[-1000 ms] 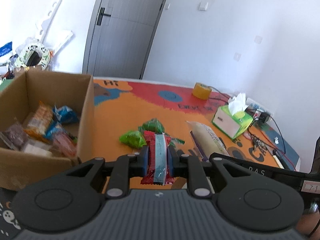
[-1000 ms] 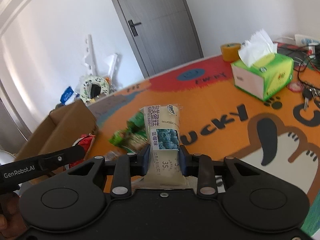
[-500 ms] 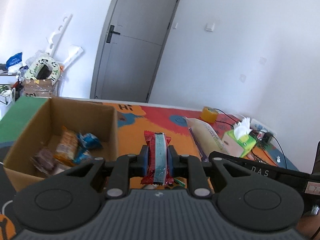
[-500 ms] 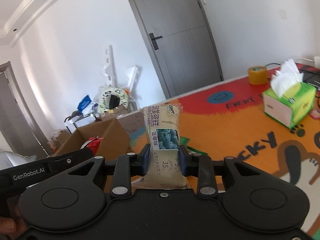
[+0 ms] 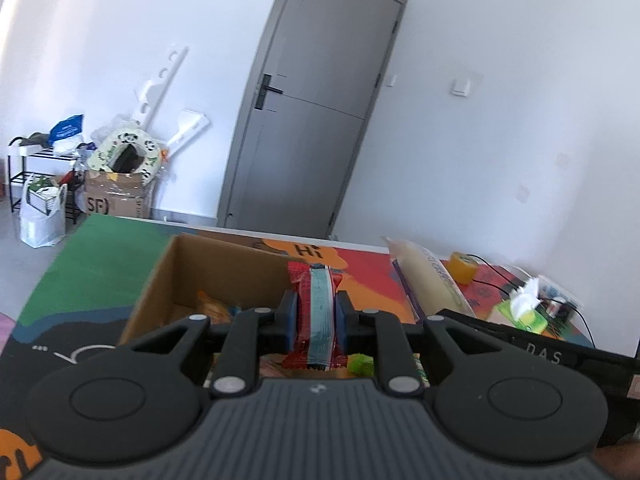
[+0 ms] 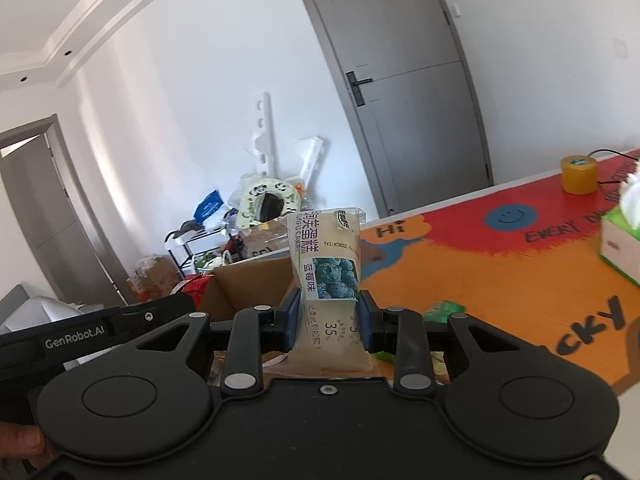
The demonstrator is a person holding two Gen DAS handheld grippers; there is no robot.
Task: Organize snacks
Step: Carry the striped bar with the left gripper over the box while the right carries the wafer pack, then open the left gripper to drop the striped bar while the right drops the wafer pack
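Observation:
My left gripper [image 5: 316,316] is shut on a red snack packet with a pale blue stripe [image 5: 318,312], held upright above the near right part of an open cardboard box [image 5: 160,276] that holds several snacks. My right gripper [image 6: 326,320] is shut on a pale blueberry cake packet [image 6: 326,264], held upright just right of the same box [image 6: 248,284]. That cake packet also shows in the left wrist view [image 5: 428,280]. A green snack [image 6: 442,308] lies on the mat below the right gripper.
The table carries a bright orange and red mat [image 6: 500,264]. A yellow tape roll [image 6: 578,174] and a green tissue box [image 6: 622,240] stand at the right. Cables lie by the wall [image 5: 560,304]. A grey door [image 5: 312,128] and floor clutter [image 5: 116,176] are behind.
Both grippers have risen and swung left toward the cardboard box, each still holding its packet. The green snacks on the mat have dropped below the fingers.

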